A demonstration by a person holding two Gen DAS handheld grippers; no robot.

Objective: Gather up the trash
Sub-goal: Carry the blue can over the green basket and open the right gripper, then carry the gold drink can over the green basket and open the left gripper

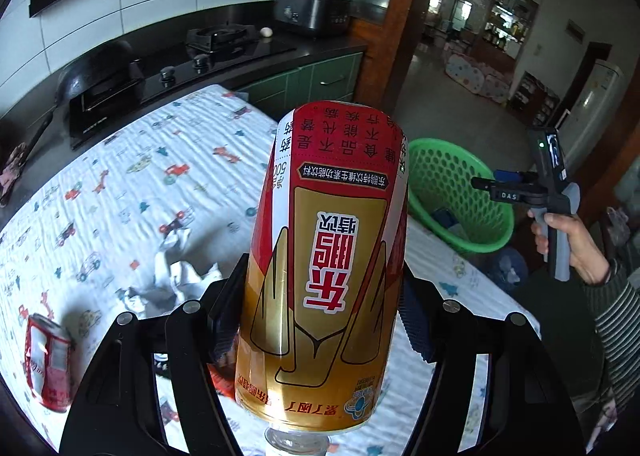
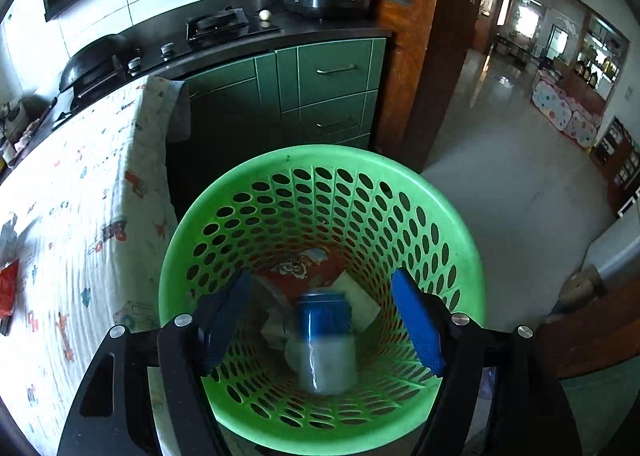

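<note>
My left gripper is shut on a gold and red drink bottle, held upside down above the table. A red can and crumpled white paper lie on the patterned tablecloth. The green perforated basket stands off the table's right edge. My right gripper is open right over the green basket. A blurred blue and white bottle is between the fingers, inside the basket mouth, with other trash under it.
A dark counter with a gas hob, a wok and a rice cooker runs behind the table. Green cabinets and a wooden door frame stand behind the basket. The right hand-held gripper shows beside the basket.
</note>
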